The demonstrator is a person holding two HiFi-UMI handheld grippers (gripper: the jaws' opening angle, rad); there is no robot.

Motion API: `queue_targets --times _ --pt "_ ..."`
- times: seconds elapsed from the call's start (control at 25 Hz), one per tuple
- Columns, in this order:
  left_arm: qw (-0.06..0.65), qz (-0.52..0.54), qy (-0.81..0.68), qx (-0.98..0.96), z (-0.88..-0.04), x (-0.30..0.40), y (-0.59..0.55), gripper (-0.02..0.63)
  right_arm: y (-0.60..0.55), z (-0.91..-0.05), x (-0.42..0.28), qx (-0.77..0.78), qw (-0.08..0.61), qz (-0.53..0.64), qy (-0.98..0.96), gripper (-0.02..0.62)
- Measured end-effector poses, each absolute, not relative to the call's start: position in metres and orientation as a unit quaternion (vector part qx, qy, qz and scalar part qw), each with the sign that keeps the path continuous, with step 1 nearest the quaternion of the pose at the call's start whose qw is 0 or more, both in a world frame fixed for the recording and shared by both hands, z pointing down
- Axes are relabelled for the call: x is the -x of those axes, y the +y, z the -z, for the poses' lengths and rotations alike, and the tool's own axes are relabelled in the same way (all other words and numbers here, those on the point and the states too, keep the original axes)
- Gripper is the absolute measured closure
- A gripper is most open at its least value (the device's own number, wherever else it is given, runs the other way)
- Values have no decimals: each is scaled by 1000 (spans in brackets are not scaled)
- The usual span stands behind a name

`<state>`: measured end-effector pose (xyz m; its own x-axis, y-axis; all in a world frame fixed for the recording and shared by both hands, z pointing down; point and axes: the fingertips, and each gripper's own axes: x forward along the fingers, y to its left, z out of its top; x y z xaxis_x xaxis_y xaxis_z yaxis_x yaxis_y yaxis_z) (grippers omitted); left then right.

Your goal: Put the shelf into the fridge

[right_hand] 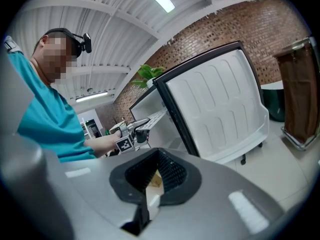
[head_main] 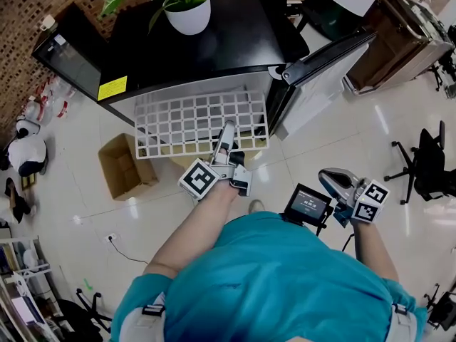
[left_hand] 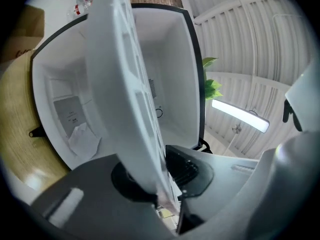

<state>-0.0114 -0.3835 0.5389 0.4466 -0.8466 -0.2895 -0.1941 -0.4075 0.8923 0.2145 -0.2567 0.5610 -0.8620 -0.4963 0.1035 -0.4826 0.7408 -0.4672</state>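
One white wire-grid shelf [head_main: 199, 123]: lies level, partly inside one open black mini fridge [head_main: 214, 41], long axis across opening, near edge toward person. Left gripper [head_main: 226, 131] jaws slightly apart around that edge; right gripper [head_main: 330, 177] jaws together, empty.

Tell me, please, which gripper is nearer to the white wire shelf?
Left. The left gripper is at the near edge of the shelf, that edge between its fingers; the right gripper hangs off to the right, apart from it.
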Motion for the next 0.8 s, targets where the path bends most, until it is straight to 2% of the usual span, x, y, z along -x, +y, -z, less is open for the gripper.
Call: queue_targets --times 0.08,0.2,0.28,0.32,0.36,0.44,0.6,0.64,0.68,0.8 --pt "386 389 -318 -774 -518 6 -379 554 -258 -560 -209 259 15 247 934 594" --pt "348 388 -300 -799 -505 25 -375 517 -260 -557 -199 250 14 244 937 594" --pt "344 396 -307 -794 -511 56 -382 507 -262 -555 -194 246 13 244 938 594" --pt "352 403 -307 -787 -519 69 -385 469 -264 -555 -192 245 12 244 938 594" --pt "365 410 -304 -779 -529 79 -389 462 -265 -556 -190 244 11 245 938 594" --pt "389 422 -292 -765 -547 88 -392 499 -267 -557 -186 242 8 245 939 594" --pt "437 425 -265 -747 -570 81 -389 500 -266 -555 -177 237 5 244 940 594" --pt "444 421 -264 -746 -571 77 -389 514 -267 -554 -177 238 5 244 940 594" --pt "446 415 -267 -747 -571 74 -389 554 -267 -555 -177 240 5 244 940 594" --pt "449 404 -299 -739 -571 77 -390 571 -267 -557 -175 241 2 247 939 594"
